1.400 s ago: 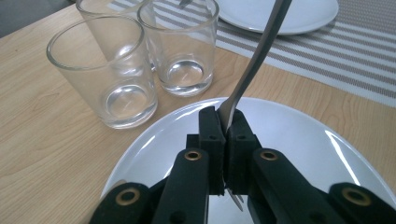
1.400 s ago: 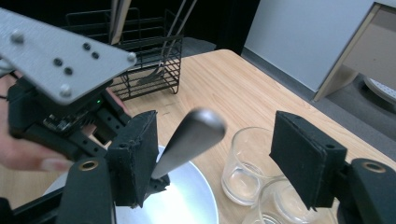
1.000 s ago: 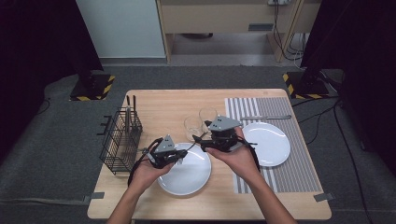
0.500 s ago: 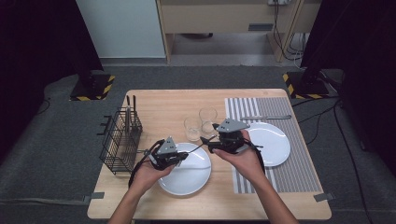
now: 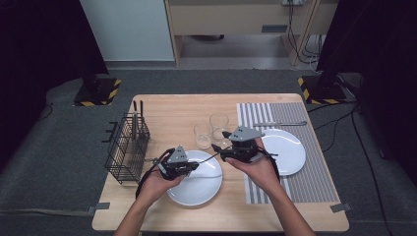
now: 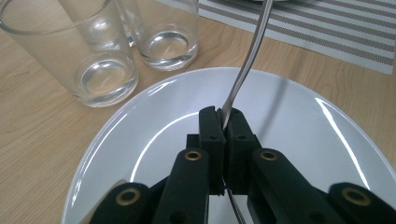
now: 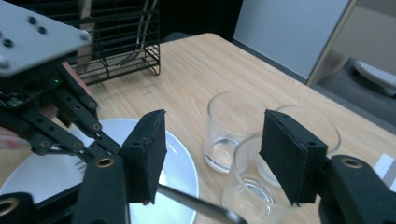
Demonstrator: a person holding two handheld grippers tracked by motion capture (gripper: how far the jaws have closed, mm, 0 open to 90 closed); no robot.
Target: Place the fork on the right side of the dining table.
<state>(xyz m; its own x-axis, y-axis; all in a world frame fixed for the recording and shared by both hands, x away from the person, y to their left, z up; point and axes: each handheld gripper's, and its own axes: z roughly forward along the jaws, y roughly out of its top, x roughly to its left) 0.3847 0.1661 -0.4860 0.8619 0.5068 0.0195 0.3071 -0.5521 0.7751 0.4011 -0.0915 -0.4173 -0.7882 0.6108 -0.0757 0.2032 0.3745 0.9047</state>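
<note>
The fork (image 6: 243,70) is clamped near its tined end between the pads of the left gripper (image 5: 194,167), whose jaws are pressed tight on the thin metal. In the left gripper view the handle is seen rising from the jaws and running up and away over the plate (image 6: 327,140), towards the striped mat (image 6: 327,32). In the high view the fork is held level just above the near plate (image 5: 196,189), its handle reaching right to the right gripper (image 5: 219,149).

The right gripper's jaws have just been closing, yet they are seen apart in the right gripper view, with the handle (image 7: 196,205) passing below and between the two pads; no pad is pressed on it (so the fork is borne by the left gripper alone). Beyond those pads two glasses (image 7: 233,130) are seen standing close together on the bare wood, near the rim of the near plate.

In the high view the glasses (image 5: 211,130) are placed behind the near plate, between the wire basket (image 5: 125,147) at the left and the mat (image 5: 305,182) at the right. A few utensils are stood upright in the basket. A second plate (image 5: 287,150) is laid on the mat, partly covered by the right hand (image 5: 255,164), and a knife (image 5: 280,123) is laid across the mat's far end. The left hand (image 5: 157,184) is held over the table (image 5: 162,110) beside the near plate's left rim.
</note>
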